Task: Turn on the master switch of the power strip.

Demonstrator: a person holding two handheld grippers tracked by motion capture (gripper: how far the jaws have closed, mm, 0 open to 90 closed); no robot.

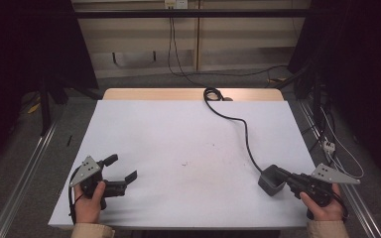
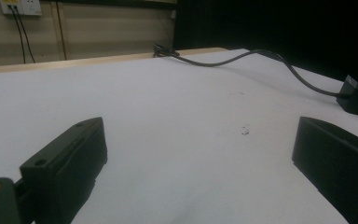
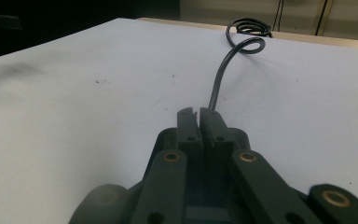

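From the high view, a white table (image 1: 178, 148) with a pale wooden strip along its far edge stands on grey floor before a beige wall, dark curtains at both sides. At seven o'clock the left hand (image 1: 89, 203) holds the left gripper (image 1: 121, 171) low over the table, pointing toward three o'clock, jaws spread wide on nothing. At five o'clock the right hand (image 1: 325, 208) aims the right gripper (image 1: 277, 176) toward nine o'clock, its jaws pinched together at the grey adapter block (image 1: 270, 182). One black cable (image 1: 238, 121) runs from the block toward twelve o'clock, ending in a coil.

In the left gripper view, two black jaws flank bare white table (image 2: 168, 130); the cable (image 2: 261, 58) crosses at one o'clock.

In the right gripper view, the jaws stand nearly touching, the cable (image 3: 219, 79) rising from just beyond them toward its coil at twelve o'clock. Whether they clamp the block I cannot tell.
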